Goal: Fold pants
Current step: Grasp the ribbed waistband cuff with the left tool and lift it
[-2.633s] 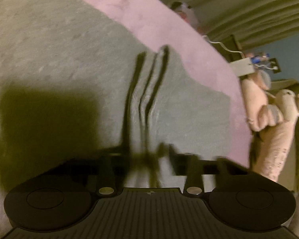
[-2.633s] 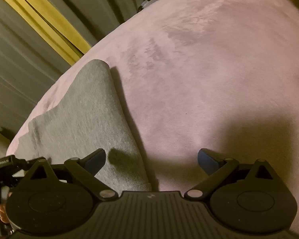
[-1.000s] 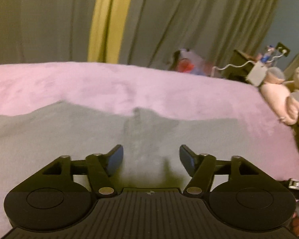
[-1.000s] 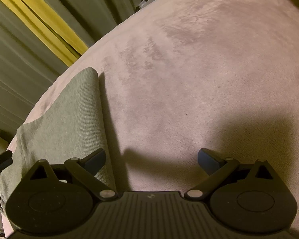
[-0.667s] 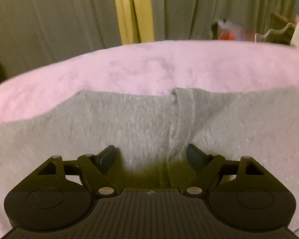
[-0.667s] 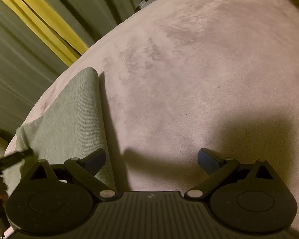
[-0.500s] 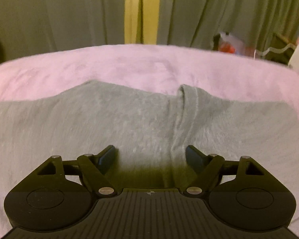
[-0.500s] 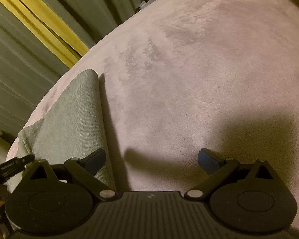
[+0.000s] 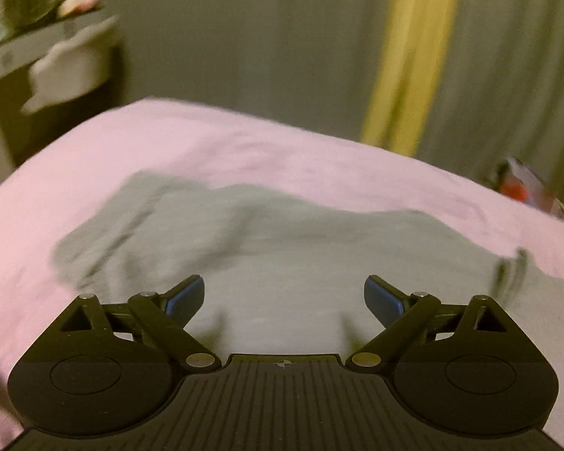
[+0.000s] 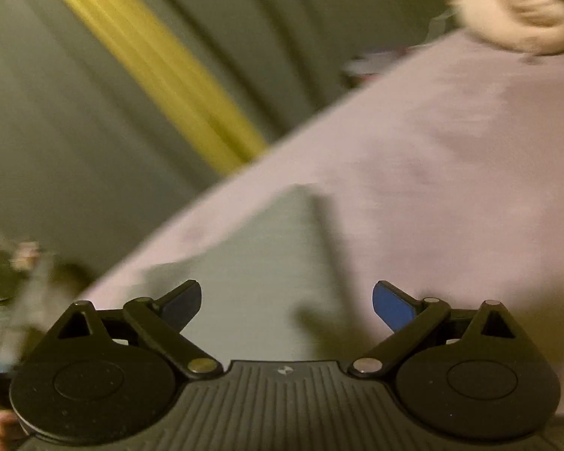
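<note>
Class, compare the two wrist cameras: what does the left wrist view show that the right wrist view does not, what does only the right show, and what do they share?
Only the left wrist view shows a blurred shelf at upper left and the grey pants spread wide. The left tongs are open, their jaws having just been opening, nothing between them.

Only the right wrist view shows a blurred plush toy at upper right. The right tongs are open and empty.

Both show the pants, the pink bedcover and the curtain with a yellow stripe.
</note>
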A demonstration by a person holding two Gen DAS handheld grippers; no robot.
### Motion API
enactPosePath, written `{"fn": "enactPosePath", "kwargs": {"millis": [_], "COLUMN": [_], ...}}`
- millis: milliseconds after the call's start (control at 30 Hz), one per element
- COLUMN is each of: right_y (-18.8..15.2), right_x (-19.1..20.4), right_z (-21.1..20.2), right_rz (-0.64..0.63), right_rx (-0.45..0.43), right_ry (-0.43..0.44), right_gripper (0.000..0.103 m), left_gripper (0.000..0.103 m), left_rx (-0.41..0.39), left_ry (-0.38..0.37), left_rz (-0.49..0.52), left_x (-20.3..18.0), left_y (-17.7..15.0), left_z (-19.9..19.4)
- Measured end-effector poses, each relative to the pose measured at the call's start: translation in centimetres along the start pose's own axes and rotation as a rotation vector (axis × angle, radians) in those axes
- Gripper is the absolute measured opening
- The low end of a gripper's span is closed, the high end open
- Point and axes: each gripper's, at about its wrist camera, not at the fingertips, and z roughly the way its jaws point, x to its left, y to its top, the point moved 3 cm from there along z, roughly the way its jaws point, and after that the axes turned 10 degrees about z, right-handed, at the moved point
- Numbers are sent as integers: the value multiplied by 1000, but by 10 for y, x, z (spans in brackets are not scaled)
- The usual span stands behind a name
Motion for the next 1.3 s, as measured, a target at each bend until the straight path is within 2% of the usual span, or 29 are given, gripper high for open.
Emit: {"fn": "enactPosePath", "kwargs": {"millis": [67,100,167,200,233,300,367,500,633,767,833,933,967,1000,1067,1100,1167,1233,1300], "right_y": [-15,-25,-42,-43,-42,-46,-51,-48,-45,-49,-51,-52,-52,-52,-51,-52,-52,-52,-52], "right_x": [-1,-7,-18,-14,-8,-5,-4,-7,-6,1,5,8,8,8,8,8,8,8,9], "right_z": [15,27,48,49,50,53,53,51,51,55,62,64,64,64,62,61,62,63,65], "right_rz": [-15,-24,-82,-112,-132,-170,-196,-155,-121,-148,-172,-196,-198,-198,-197,-197,-202,-210,-216], "right_rx": [72,119,189,176,185,198,187,183,177,164,159,155,154,154,150,148,143,141,139], "right_ry": [28,-4,-124,-128,-114,-128,-137,-124,-112,-132,-148,-164,-166,-167,-167,-168,-170,-172,-175], "right_gripper": [90,88,85,88,99,99,99,99,99,99,99,99,99,99,99,99,99,99,99], "left_gripper": [96,96,96,96,96,96,96,96,96,100,100,97,85,65,50,47,47,50,61], "left_rx": [22,26,30,39,53,72,82,89,36,-10,-27,-26,-30,-31,-50,-73,-94,-68,-54], "left_ry": [19,38,57,57,51,40,7,-95,-190,-243,-261,-241,-226,-212,-208,-226,-234,-221,-222], "left_rz": [-105,-160,-235,-263,-290,-330,-383,-515,-610,-711,-727,-715,-700,-683,-648,-642,-619,-614,-640], "left_x": [33,48,69,79,87,101,111,130,144,159,161,159,156,153,150,152,151,149,147], "left_y": [-11,-17,-29,-34,-39,-50,-56,-66,-67,-68,-65,-56,-52,-50,-49,-50,-54,-57,-58], "left_z": [-2,-2,-3,-2,0,2,9,31,43,54,60,66,64,64,62,61,59,62,66]}}
